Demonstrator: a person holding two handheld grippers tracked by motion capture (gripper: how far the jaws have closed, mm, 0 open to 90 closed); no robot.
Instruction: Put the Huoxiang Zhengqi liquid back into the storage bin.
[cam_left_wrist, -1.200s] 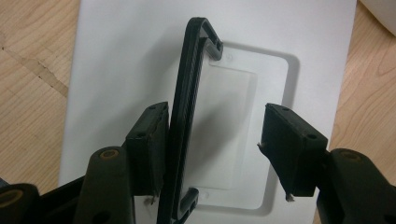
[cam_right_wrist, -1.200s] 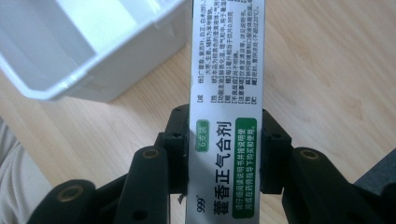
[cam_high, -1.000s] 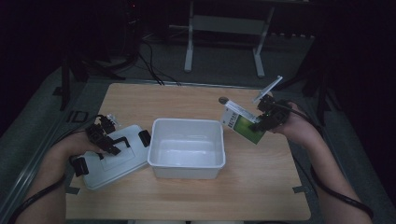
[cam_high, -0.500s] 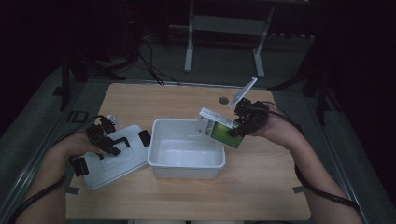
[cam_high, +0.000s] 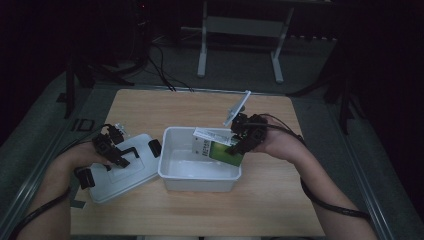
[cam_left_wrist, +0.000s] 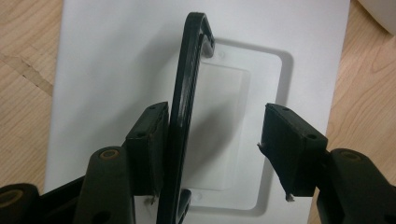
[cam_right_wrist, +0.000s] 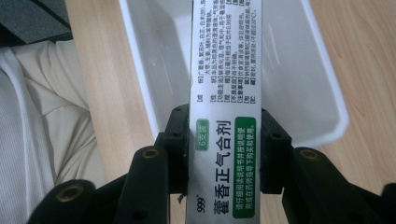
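The right gripper (cam_high: 239, 144) squeezes a green and white box (cam_high: 216, 148) in the middle of the frame, over the white tub (cam_high: 199, 181), ready to go in. At the lower left, the left gripper (cam_high: 116, 152) stands open around the lid (cam_high: 131, 175) handle (cam_left_wrist: 185, 112), so the tub is uncovered.

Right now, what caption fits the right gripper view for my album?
Right gripper fingers clamp a medicine box above the open white bin.
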